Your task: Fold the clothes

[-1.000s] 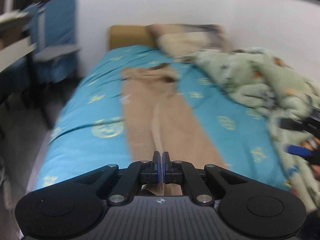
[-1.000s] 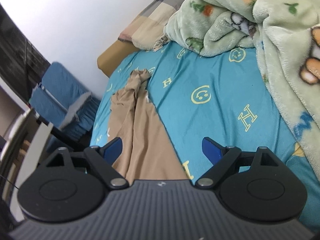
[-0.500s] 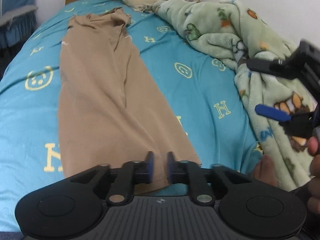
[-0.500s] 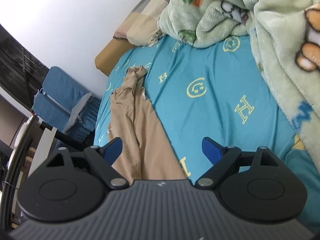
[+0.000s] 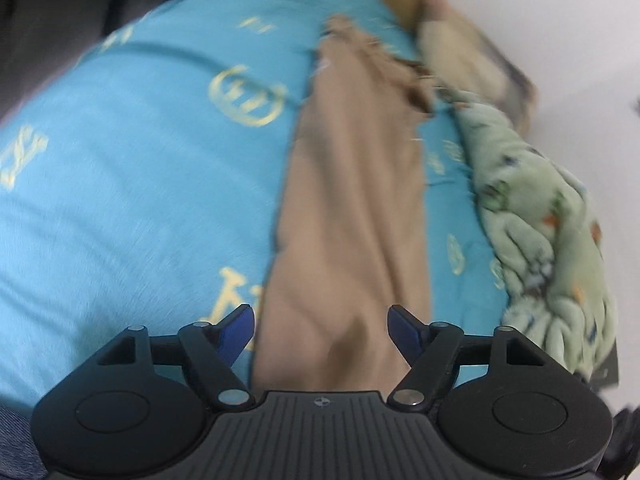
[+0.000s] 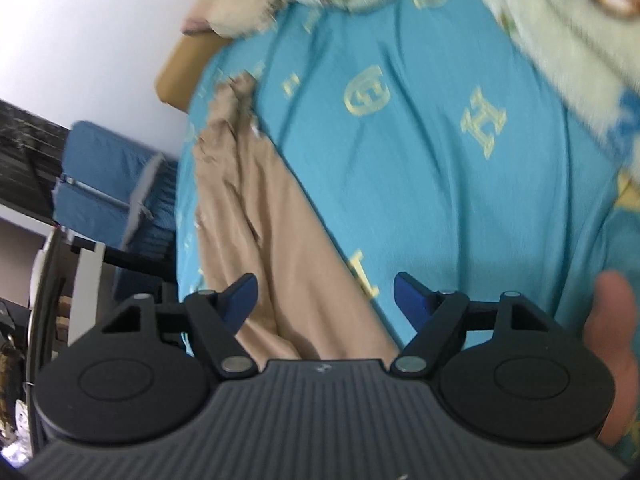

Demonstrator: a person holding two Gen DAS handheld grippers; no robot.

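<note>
A pair of tan trousers [image 5: 352, 208] lies lengthwise on a bed with a turquoise sheet [image 5: 132, 184], waistband bunched at the far end. My left gripper [image 5: 320, 322] is open and empty, its jaws spread over the near leg ends. In the right wrist view the trousers [image 6: 264, 240] run from lower middle to upper left. My right gripper [image 6: 325, 296] is open and empty, just above the near end of the trousers. Both views are motion-blurred.
A light green fleece blanket [image 5: 544, 232] is heaped along the bed's right side, also in the right wrist view [image 6: 540, 8]. A plaid pillow [image 5: 472, 52] lies at the headboard. A blue folding chair [image 6: 112, 184] stands left of the bed.
My left gripper went from shut on the trouser leg end to wide open, letting go, and swung to look along the trousers. My right gripper stayed open and dropped closer to the bed.
</note>
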